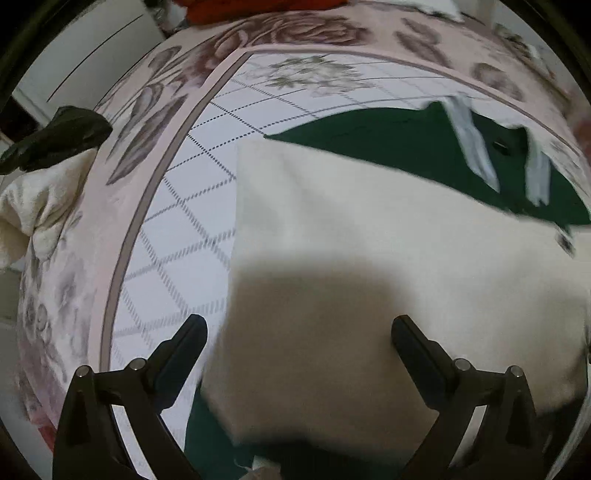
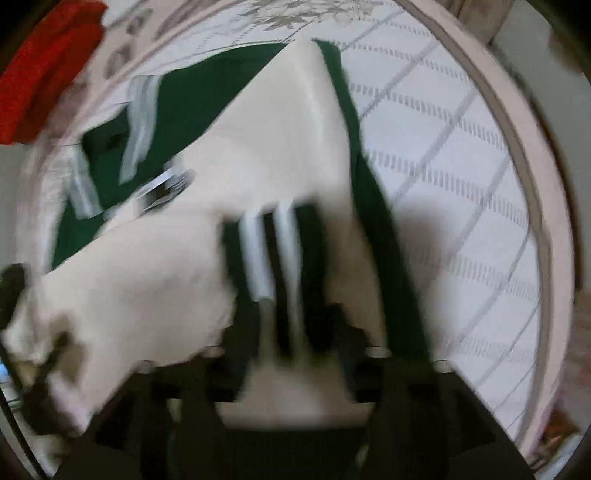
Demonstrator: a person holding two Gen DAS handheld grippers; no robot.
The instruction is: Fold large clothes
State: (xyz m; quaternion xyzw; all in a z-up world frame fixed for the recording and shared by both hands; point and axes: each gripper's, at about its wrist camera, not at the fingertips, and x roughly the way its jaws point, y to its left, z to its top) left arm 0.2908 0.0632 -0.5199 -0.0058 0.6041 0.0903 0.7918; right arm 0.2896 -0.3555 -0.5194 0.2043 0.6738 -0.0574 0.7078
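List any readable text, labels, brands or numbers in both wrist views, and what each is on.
No text can be read in either view.
Black-and-white tag on the green and cream garment: carries dark print, too blurred to read.
White stripes on the garment's green fabric: plain bands, no lettering.
Pink floral bedspread: pattern only, no words.

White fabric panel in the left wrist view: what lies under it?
Under the white fabric panel, a green garment with pale stripes shows beyond its far edge, on the bedspread. How far the green extends underneath is covered.
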